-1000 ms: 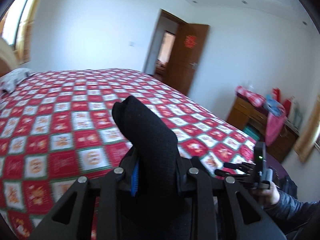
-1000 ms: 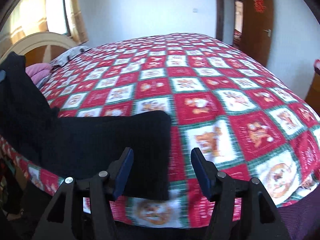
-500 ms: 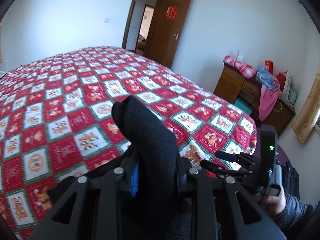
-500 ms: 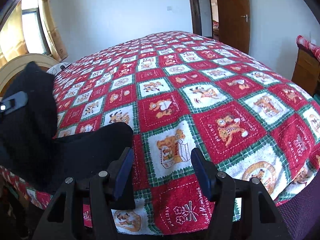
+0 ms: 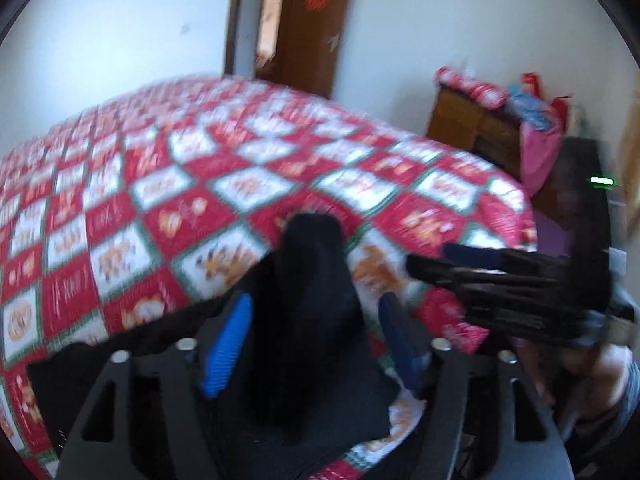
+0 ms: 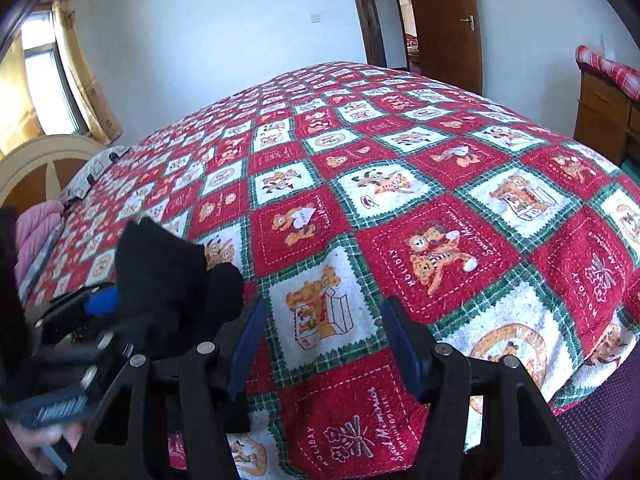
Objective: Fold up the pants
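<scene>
In the left wrist view, the left gripper (image 5: 316, 344) has just been opening its jaws. The black pants (image 5: 316, 300) stand up in a hump between them, but the blue pads (image 5: 226, 350) no longer press on the cloth. The pants lie on the near edge of the bed (image 5: 160, 208), on the red checked blanket. The right gripper (image 5: 428, 262) pokes in from the right. In the right wrist view, the right gripper (image 6: 322, 340) has its jaws apart with only blanket between them. The pants (image 6: 160, 276) sit off to the left, by the left gripper (image 6: 100, 304). A fold looks just laid down. Next, I think, the grippers must find a new edge to pinch.
</scene>
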The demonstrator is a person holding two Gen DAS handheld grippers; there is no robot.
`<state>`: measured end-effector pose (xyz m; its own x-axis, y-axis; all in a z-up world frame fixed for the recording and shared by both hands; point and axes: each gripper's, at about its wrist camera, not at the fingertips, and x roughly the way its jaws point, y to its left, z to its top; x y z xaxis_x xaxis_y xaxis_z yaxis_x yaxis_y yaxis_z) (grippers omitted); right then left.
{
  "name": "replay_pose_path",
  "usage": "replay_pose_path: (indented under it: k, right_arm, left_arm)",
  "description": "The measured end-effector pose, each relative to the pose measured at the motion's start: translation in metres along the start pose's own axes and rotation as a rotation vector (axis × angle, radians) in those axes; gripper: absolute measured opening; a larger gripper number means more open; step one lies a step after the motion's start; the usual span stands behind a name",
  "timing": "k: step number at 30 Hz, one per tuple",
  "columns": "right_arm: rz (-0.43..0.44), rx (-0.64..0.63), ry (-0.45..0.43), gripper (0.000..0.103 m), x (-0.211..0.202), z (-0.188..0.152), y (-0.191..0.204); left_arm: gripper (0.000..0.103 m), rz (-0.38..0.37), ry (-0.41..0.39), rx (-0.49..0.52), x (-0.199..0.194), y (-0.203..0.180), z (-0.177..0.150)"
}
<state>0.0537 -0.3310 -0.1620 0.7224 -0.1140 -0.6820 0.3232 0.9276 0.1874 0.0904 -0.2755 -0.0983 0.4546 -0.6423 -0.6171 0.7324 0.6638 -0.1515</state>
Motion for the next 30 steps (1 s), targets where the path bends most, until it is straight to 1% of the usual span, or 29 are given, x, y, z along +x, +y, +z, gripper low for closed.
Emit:
replay_pose_path:
  k: [1,3,4,5,6,7,9,11,12,13,15,16,18,19,21,22,24,26,29,30]
  right_arm:
    - [0.003,0.008,0.0,0.062,0.0,0.0,-0.002]
    - [0.004,0.022,-0.007,0.062,-0.001,0.002,-0.006]
    - [0.017,0.036,-0.008,0.062,-0.001,0.003,-0.008]
    - [0.053,0.057,-0.001,0.062,-0.001,0.004,-0.011]
    - [0.094,0.082,0.013,0.062,0.0,0.004,-0.014]
    - [0.132,0.108,0.024,0.062,0.001,0.005,-0.017]
    - [0.206,0.157,0.028,0.062,0.001,0.005,-0.022]
    - [0.267,0.181,0.044,0.062,0.003,0.005,-0.022]
    - [0.275,0.181,0.058,0.062,0.005,0.005,-0.021]
    - [0.259,0.17,0.072,0.062,0.007,0.003,-0.019]
    - [0.234,0.157,0.079,0.062,0.011,0.0,-0.016]
    - [0.232,0.159,0.09,0.062,0.013,-0.001,-0.016]
    - [0.242,0.176,0.092,0.062,0.014,-0.004,-0.016]
    - [0.24,0.175,0.072,0.062,0.009,-0.004,-0.015]
    - [0.237,0.134,0.033,0.062,-0.001,-0.001,-0.004]
    - [0.248,0.083,0.012,0.062,-0.008,0.002,0.009]
    - [0.274,-0.012,0.004,0.062,-0.014,0.006,0.036]
    - [0.311,-0.091,0.031,0.062,-0.011,0.008,0.064]
    - [0.406,-0.219,0.11,0.062,0.009,0.01,0.115]
    - [0.431,-0.262,0.128,0.062,0.017,0.011,0.131]
  left_arm:
    - [0.078,0.006,-0.053,0.025,-0.016,-0.003,0.0]
    - [0.099,0.033,-0.12,0.048,-0.04,-0.002,-0.004]
    - [0.102,0.057,-0.139,0.054,-0.047,0.001,-0.008]
    - [0.103,0.094,-0.151,0.058,-0.052,0.007,-0.012]
    - [0.103,0.152,-0.144,0.055,-0.056,0.019,-0.021]
    - [0.103,0.189,-0.132,0.047,-0.055,0.029,-0.027]
    - [0.103,0.313,-0.1,0.007,-0.055,0.06,-0.049]
    - [0.103,0.36,-0.06,-0.067,-0.052,0.088,-0.065]
    - [0.103,0.379,-0.046,-0.106,-0.051,0.102,-0.074]
    - [0.102,0.384,-0.032,-0.14,-0.049,0.114,-0.084]
    - [0.094,0.368,0.001,-0.2,-0.046,0.132,-0.098]
    - [0.091,0.337,0.003,-0.232,-0.045,0.137,-0.102]
    - [0.077,0.245,-0.013,-0.301,-0.047,0.144,-0.11]
    - [0.075,0.224,-0.018,-0.308,-0.044,0.144,-0.11]
    - [0.066,0.204,-0.019,-0.3,-0.042,0.14,-0.11]
    - [0.064,0.198,-0.018,-0.295,-0.041,0.138,-0.11]
    - [0.056,0.185,-0.021,-0.297,-0.042,0.138,-0.111]
    - [0.051,0.174,-0.027,-0.303,-0.045,0.141,-0.113]
    - [0.051,0.156,-0.038,-0.326,-0.049,0.148,-0.115]
    - [0.055,0.159,-0.039,-0.334,-0.052,0.149,-0.117]
